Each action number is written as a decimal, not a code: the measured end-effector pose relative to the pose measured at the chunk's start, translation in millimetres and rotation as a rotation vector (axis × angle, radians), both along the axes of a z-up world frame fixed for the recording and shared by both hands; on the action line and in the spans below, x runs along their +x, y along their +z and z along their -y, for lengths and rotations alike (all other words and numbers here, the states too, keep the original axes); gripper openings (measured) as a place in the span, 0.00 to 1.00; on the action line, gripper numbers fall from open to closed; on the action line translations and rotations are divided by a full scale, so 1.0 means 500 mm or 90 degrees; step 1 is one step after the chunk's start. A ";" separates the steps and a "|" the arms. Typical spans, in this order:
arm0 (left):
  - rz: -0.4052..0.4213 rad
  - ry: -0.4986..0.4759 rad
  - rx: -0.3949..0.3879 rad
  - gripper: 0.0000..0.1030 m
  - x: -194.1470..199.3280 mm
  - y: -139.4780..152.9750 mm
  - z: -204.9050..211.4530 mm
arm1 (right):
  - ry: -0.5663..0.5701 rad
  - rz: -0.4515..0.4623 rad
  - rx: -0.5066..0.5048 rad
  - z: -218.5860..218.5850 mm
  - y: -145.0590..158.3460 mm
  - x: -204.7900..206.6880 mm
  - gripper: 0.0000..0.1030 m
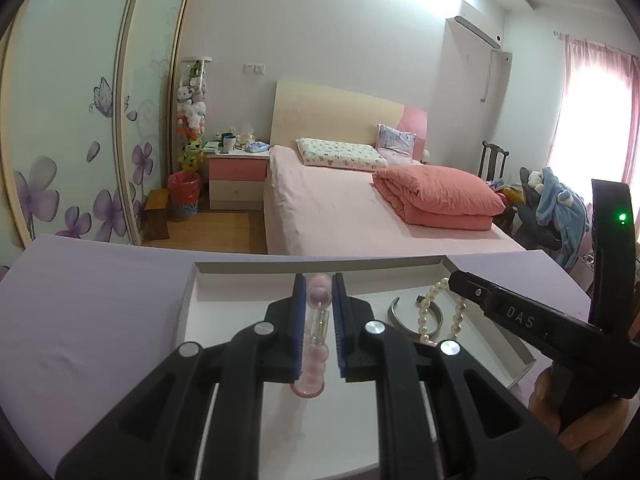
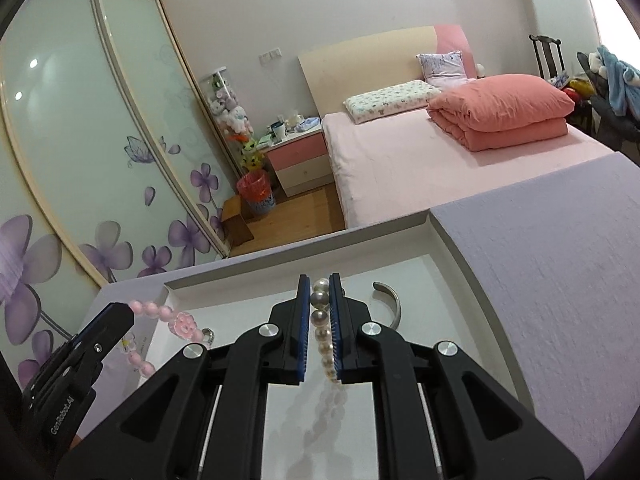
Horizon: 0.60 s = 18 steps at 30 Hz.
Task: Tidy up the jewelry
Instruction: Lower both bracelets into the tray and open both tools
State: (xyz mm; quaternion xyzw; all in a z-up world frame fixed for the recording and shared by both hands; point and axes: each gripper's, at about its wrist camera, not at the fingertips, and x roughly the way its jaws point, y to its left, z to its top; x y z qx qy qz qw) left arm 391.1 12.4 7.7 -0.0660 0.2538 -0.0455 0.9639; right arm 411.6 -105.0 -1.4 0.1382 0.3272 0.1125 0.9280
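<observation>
Pink beaded bracelet (image 1: pixel 316 328) sits pinched between the nearly closed left gripper (image 1: pixel 317 292), held over the left part of a white tray (image 2: pixel 452 252). To its right, the right gripper (image 2: pixel 320 300) clamps a pearl bracelet (image 2: pixel 325 336), seemingly (shadow below) lifted. A silver cuff (image 2: pixel 394 304) lies rightmost. Smooth beads may slip and drop, or the stretched strands could snap
</observation>
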 end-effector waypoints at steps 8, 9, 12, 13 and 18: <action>-0.001 0.004 0.000 0.19 0.008 -0.011 0.000 | -0.004 0.002 0.002 0.005 0.003 -0.004 0.32; -0.001 0.006 0.000 0.20 0.008 -0.010 -0.002 | -0.005 0.003 0.003 0.007 0.004 -0.004 0.32; 0.001 0.012 -0.002 0.21 0.005 -0.008 -0.006 | -0.009 0.003 0.008 0.011 0.006 -0.005 0.32; 0.001 0.013 -0.002 0.22 0.004 -0.009 -0.008 | -0.009 0.005 0.007 0.012 0.007 -0.004 0.32; 0.001 0.027 0.003 0.27 -0.004 -0.011 -0.019 | -0.005 0.008 -0.001 0.010 0.006 -0.006 0.32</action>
